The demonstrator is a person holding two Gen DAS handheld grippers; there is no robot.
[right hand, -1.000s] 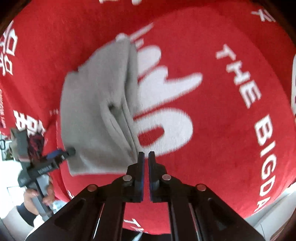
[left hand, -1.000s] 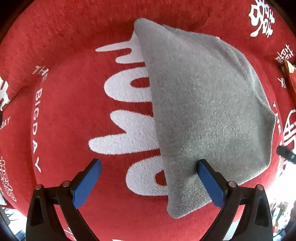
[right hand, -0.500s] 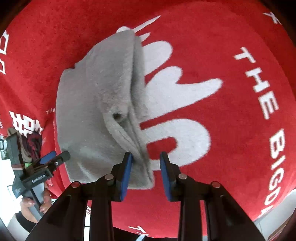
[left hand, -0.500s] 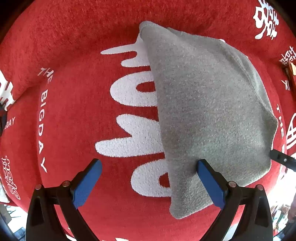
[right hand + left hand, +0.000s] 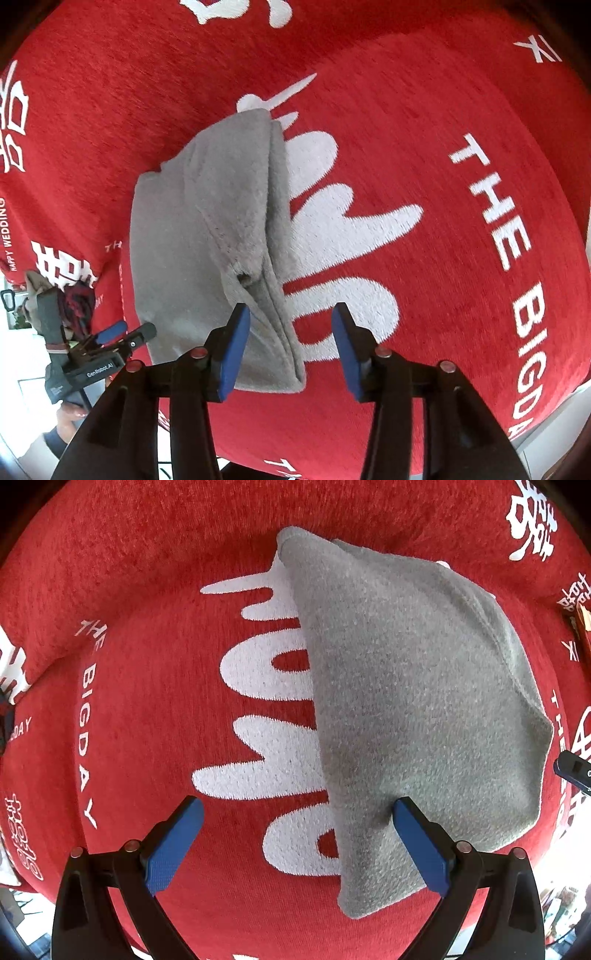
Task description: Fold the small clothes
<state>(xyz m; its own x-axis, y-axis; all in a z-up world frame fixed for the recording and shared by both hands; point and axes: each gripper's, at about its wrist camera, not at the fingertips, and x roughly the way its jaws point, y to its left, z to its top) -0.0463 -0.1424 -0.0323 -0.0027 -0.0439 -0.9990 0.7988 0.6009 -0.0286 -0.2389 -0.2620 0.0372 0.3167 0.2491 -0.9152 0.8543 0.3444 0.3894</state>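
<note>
A small grey fleece garment (image 5: pixel 406 701) lies folded on a red cloth (image 5: pixel 147 701) with white lettering. My left gripper (image 5: pixel 297 806) hovers open above it, pointing straight down; its right finger is over the grey fabric and its left finger is over the red cloth. In the right wrist view the garment (image 5: pixel 207 240) shows its layered folded edge running toward my right gripper (image 5: pixel 291 312). That gripper's jaws are opening, with the near corner of the fold lying loose between them and the pads not pressing it. The left gripper (image 5: pixel 110 339) shows at the garment's left side.
The red cloth (image 5: pixel 443 110) covers the whole work surface. A person's hand (image 5: pixel 68 410) holds the left gripper at the lower left. A dark bundle of fabric (image 5: pixel 74 299) lies beyond it. The surface's edge (image 5: pixel 546 424) runs along the lower right.
The right gripper's jaws have gone from shut to apart, and the garment's folded edge now lies loose between them. The left gripper has stayed open and in place.
</note>
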